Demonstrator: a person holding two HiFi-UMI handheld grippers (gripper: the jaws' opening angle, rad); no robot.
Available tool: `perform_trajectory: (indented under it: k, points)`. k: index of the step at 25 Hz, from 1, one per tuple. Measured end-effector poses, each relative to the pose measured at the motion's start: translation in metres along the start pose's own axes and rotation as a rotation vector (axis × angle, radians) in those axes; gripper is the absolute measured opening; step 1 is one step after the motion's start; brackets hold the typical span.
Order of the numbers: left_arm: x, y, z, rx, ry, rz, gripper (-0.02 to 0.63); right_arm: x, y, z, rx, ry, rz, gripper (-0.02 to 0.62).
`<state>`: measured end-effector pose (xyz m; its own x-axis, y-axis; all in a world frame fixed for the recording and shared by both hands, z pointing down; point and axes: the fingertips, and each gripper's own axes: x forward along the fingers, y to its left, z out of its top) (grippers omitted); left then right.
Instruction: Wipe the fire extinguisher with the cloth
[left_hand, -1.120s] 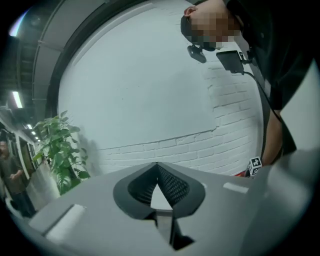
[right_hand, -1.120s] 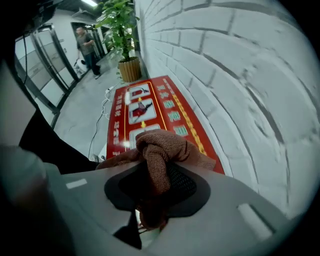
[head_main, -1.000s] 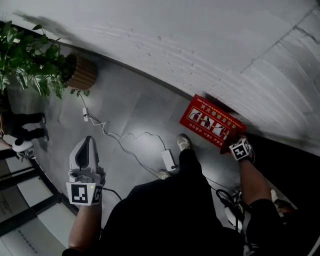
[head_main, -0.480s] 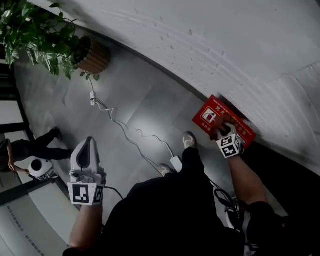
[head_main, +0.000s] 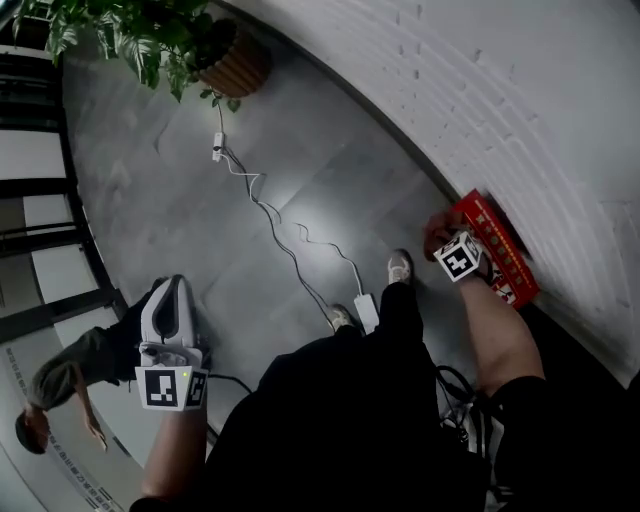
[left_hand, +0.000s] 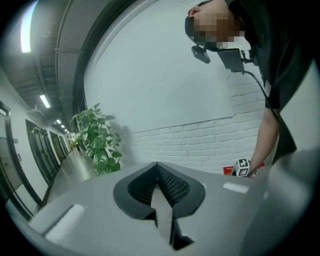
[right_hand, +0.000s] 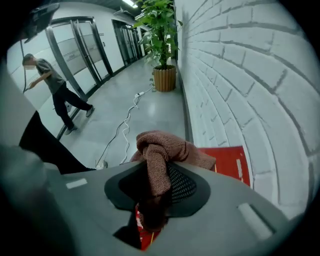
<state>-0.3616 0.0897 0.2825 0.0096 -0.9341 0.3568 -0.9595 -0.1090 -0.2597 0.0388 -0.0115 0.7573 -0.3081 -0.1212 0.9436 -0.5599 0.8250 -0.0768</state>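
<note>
Brick wall (head_main: 520, 90) | right tool (right_hand: 155, 200) clamps cloth (right_hand: 160, 155) — red box (right_hand: 227, 162) half hidden | left tool (left_hand: 159, 192) closed

Potted plant (head_main: 150, 35) in slatted round pot (head_main: 238, 65), at foot of white brick wall (head_main: 520, 100). White cable (head_main: 275, 225) snakes over grey floor (head_main: 170, 190) to white adapter (head_main: 366, 313). Bystander (right_hand: 55, 87) mid-stride beside glass doors (right_hand: 87, 45).
</note>
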Motion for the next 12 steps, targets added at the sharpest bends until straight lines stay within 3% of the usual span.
perform_trajectory:
  k: [4, 12]
  points:
    - [0.027, -0.02, 0.013, 0.016, -0.044, -0.078, -0.002, -0.027, 0.014, -0.067, 0.047, -0.017, -0.043, 0.098]
    - [0.089, -0.094, 0.062, 0.055, -0.13, -0.288, -0.002, -0.095, 0.026, -0.23, 0.339, 0.048, -0.162, 0.098]
